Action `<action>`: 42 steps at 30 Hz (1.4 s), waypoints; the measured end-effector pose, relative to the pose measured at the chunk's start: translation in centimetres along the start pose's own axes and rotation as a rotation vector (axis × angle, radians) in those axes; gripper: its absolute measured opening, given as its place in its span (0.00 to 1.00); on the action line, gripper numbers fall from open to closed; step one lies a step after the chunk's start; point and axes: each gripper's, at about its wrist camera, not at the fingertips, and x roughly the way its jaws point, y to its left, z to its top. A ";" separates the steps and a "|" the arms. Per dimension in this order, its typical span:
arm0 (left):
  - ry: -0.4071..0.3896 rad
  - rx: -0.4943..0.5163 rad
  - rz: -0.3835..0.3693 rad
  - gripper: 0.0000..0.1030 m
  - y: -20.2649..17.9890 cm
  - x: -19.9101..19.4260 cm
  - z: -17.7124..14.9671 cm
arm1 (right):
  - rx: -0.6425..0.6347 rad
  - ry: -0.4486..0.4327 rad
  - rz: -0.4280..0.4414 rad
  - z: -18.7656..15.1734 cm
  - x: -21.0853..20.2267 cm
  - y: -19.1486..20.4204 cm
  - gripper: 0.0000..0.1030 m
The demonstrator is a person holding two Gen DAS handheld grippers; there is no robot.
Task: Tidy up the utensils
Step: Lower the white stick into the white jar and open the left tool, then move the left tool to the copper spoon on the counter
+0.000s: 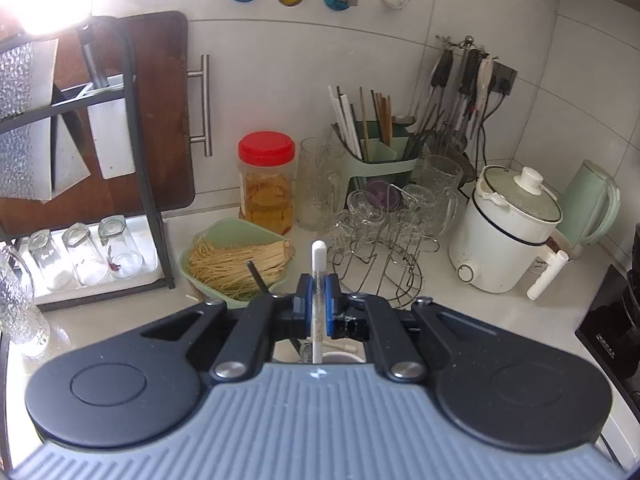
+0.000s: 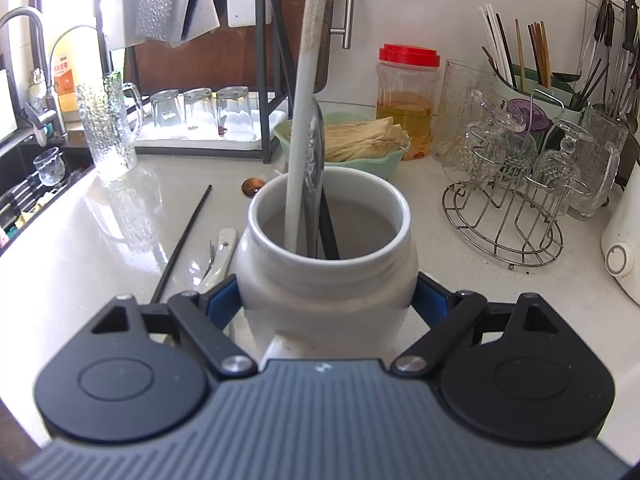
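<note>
The scene is a kitchen corner with white wall tiles and a pale speckled countertop (image 2: 100,248). Taking the white ceramic jar (image 2: 326,280) as the landmark: behind it sits a green bowl of dried noodles (image 2: 360,140), and behind that a red-lidded plastic jar (image 2: 406,96) of amber liquid. To the right of the jar stands a wire glass rack (image 2: 508,216) with upturned glass mugs, and beyond the rack a green chopstick holder (image 2: 532,80) full of chopsticks. To the left of the jar a black dish rack (image 2: 264,60) shelters three upturned glasses on a white tray, with a sink and tap at the far left. A white electric cooker (image 1: 506,236) sits in the corner at the far right.

The right gripper (image 2: 326,300) clasps the ceramic jar, its blue pads pressed against both sides of the jar's body. On the counter just left of the jar lie a black chopstick (image 2: 184,240) and a white-handled utensil (image 2: 218,256).

The left gripper (image 1: 319,300) is closed on a white chopstick (image 1: 319,268), pinched upright between the blue pads. In the right wrist view that white chopstick (image 2: 300,140) slants down from above into the jar's mouth, where a metal spoon (image 2: 314,168) and a black chopstick already stand.
</note>
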 end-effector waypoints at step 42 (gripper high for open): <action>0.212 -0.258 0.133 0.38 12.3 1.0 -9.6 | 0.011 0.053 -0.016 0.7 0.3 0.1 0.88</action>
